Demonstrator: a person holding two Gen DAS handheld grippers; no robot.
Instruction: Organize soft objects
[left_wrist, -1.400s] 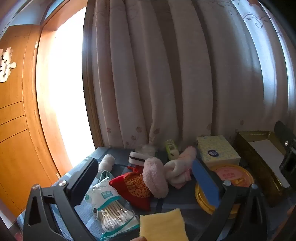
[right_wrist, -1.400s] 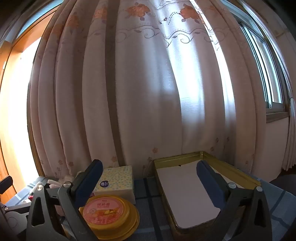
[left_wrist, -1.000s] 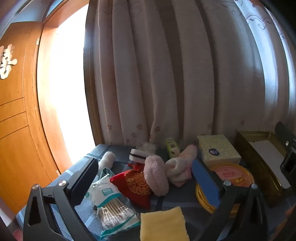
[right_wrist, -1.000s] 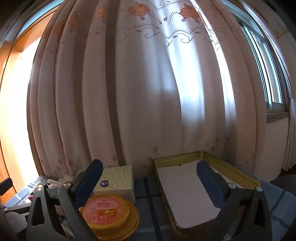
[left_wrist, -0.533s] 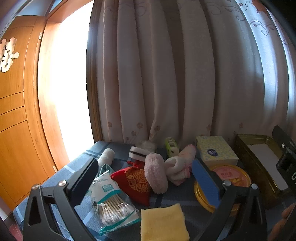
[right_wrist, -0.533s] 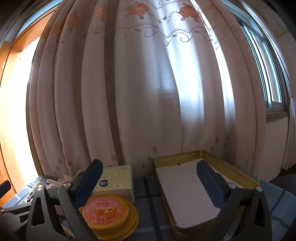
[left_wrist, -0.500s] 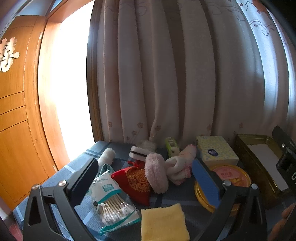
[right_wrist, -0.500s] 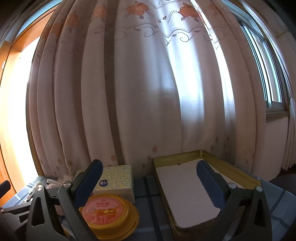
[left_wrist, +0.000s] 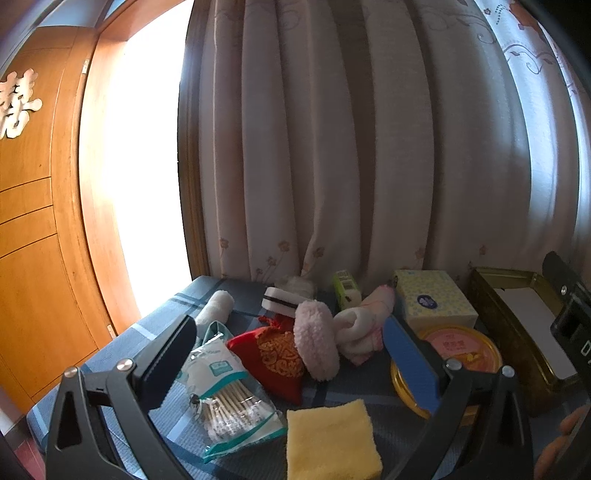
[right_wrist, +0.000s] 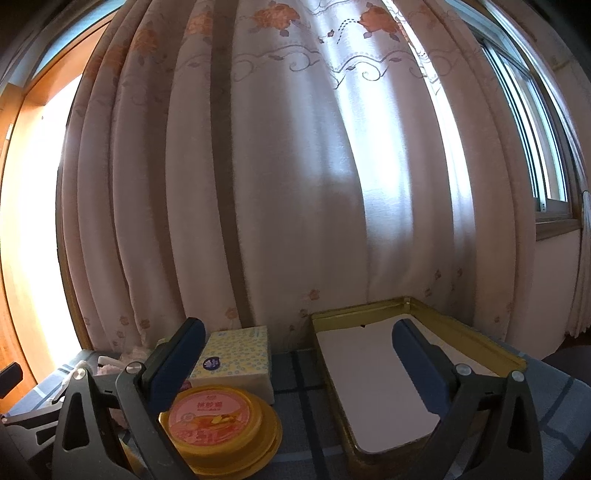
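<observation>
In the left wrist view my left gripper is open and empty above a heap of soft things: a yellow sponge, a red embroidered pouch, a pink fluffy puff, a rolled pink-white cloth, a white roll and a white-black sponge. In the right wrist view my right gripper is open and empty in front of a gold tin box lined with white paper.
A bag of cotton swabs, a tissue pack, a yellow round tub and a small green box lie on the blue checked cloth. A curtain hangs right behind. A wooden door stands at left.
The left gripper has tilted and shifted slightly, so the heap sits a little further right and lower in view. The right gripper has hardly moved. Both stay open.
</observation>
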